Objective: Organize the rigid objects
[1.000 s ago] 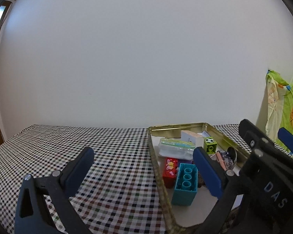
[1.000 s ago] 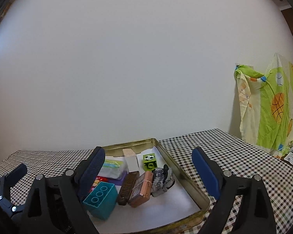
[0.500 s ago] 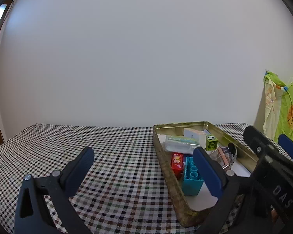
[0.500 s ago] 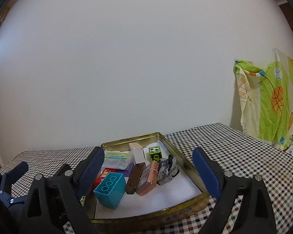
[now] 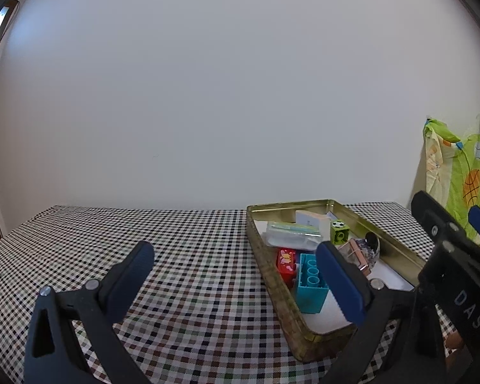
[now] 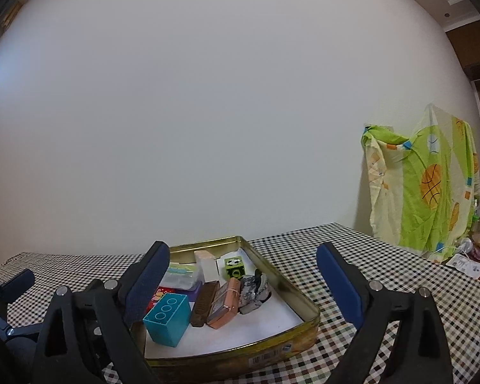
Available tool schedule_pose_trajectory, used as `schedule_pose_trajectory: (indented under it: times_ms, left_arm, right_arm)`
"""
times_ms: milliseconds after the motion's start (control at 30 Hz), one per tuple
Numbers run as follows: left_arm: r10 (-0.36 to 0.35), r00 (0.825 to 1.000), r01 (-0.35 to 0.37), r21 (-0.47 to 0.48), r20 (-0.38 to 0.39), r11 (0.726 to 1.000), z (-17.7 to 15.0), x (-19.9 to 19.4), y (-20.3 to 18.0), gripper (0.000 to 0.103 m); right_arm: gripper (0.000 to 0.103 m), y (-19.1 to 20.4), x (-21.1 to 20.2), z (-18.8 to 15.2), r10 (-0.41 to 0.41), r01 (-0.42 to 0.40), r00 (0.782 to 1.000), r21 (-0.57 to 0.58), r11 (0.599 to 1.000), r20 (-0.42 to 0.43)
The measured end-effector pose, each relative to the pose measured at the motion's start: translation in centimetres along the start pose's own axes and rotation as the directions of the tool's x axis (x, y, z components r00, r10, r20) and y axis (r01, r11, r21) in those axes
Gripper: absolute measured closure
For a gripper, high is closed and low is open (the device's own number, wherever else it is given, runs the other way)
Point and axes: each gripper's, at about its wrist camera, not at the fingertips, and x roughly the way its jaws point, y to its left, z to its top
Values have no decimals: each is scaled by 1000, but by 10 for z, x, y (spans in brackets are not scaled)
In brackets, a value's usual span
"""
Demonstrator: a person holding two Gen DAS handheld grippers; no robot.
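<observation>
A gold tin is seen on the checked worktop, and the rigid things are gathered inside it: a teal block at the near left, a brown comb and a copper case side by side, a grey stone touching the case, a green cube and a white block farther back. The left gripper and right gripper are both held with jaws wide apart and nothing is gripped. The teal block is judged light, stiff and smooth, and is best taken across its flat sides; the stone is likely heavier and uneven, so a grip across its middle is advised.
</observation>
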Motion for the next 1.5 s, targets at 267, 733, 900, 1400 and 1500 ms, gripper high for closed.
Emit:
schedule_pose_trajectory:
  times_ms: [267, 733, 900, 1400, 1500]
  left_arm:
    - [1, 1000, -1, -4, 0, 1000, 2, -1, 1, 1]
    - [9, 1000, -9, -4, 0, 1000, 4, -1, 2, 1]
    - [10, 1000, -10, -6, 5, 1000, 5, -1, 2, 1]
    - [13, 1000, -13, 7, -4, 1000, 7, 3, -3, 1]
    - [16, 1000, -16, 7, -5, 1000, 7, 2, -4, 1]
  right_arm:
    - [7, 2, -2, 1, -23, 24, 1000, -15, 1000, 18]
    - [5, 1, -5, 1, -25, 26, 999, -20, 999, 27]
    - [5, -1, -6, 1, -21, 21, 999, -18, 1000, 30]
    - [5, -1, -7, 2, -11, 12, 999, -19, 1000, 30]
    - [5, -1, -7, 2, -13, 14, 1000, -19, 1000, 27]
